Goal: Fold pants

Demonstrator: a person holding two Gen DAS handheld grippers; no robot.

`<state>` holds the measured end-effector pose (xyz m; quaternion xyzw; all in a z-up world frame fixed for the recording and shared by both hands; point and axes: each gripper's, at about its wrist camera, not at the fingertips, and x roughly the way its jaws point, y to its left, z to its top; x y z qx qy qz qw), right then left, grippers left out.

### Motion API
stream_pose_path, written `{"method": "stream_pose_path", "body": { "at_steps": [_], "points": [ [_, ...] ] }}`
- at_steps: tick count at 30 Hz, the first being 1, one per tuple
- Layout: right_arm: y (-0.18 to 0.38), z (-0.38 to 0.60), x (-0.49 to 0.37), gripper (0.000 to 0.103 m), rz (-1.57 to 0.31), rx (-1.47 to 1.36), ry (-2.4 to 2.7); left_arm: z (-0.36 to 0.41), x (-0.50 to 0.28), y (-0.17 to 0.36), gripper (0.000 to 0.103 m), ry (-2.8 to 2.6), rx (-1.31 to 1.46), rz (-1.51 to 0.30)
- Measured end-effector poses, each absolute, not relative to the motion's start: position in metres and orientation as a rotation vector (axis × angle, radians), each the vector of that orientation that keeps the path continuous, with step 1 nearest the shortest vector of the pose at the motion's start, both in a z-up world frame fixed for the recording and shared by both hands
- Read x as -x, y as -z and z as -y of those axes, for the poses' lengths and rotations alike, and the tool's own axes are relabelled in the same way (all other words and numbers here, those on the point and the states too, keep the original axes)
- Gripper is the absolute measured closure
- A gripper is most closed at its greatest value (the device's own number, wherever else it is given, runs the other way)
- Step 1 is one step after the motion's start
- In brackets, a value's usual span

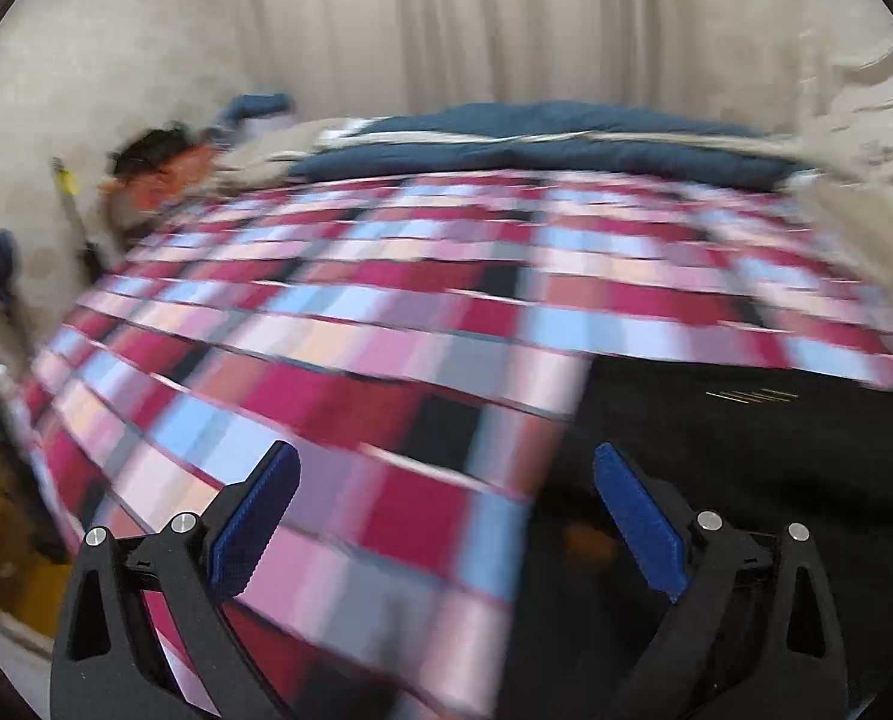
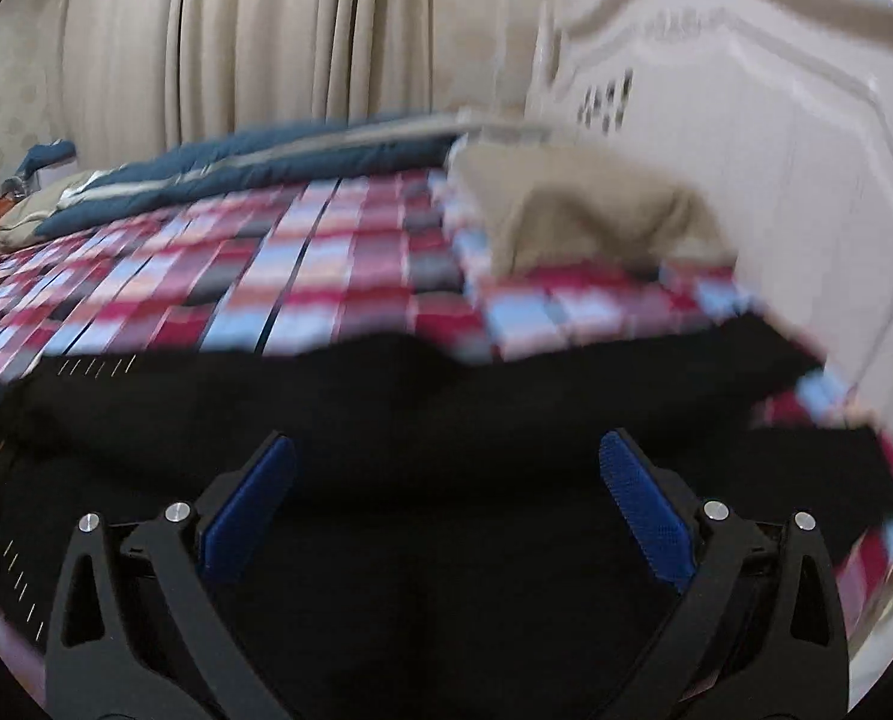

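Pants: the black pants (image 2: 386, 408) lie spread on the plaid bedcover (image 2: 302, 264). They fill the space under and ahead of the right claw (image 2: 446, 468), running past it on both sides.
Pants, left view: the pants (image 1: 746, 450) sit ahead and to the right of the left claw (image 1: 446, 474); their left edge runs between its fingers.
Left claw: fingers wide apart, nothing between the blue pads (image 1: 254, 528). It points across the bed, low over the cover, half over plaid and half over black cloth. Whether it touches the cloth cannot be told.
Right claw: fingers wide apart, holding nothing, pointing forward low over the pants.
Beyond the claws: a blue blanket (image 1: 536, 150) lies along the far side of the bed, and a tan pillow (image 2: 584, 204) lies ahead and right of the right claw.
Sharpness: both views are blurred.
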<state>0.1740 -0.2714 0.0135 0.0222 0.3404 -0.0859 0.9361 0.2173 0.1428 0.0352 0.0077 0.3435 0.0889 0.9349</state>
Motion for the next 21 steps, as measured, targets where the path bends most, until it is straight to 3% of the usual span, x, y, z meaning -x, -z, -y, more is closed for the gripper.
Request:
{"method": "stream_pose_path", "body": {
  "at_steps": [9,21],
  "points": [
    [0.008,0.275,-0.12,0.002,-0.8,-0.193,0.173,-0.031,-0.143,-0.017,0.005,0.043,-0.06,-0.773],
    [0.002,0.253,-0.1,0.002,-0.823,-0.193,0.129,-0.008,-0.113,-0.01,0.005,0.078,-0.053,-0.794]
  ]
}}
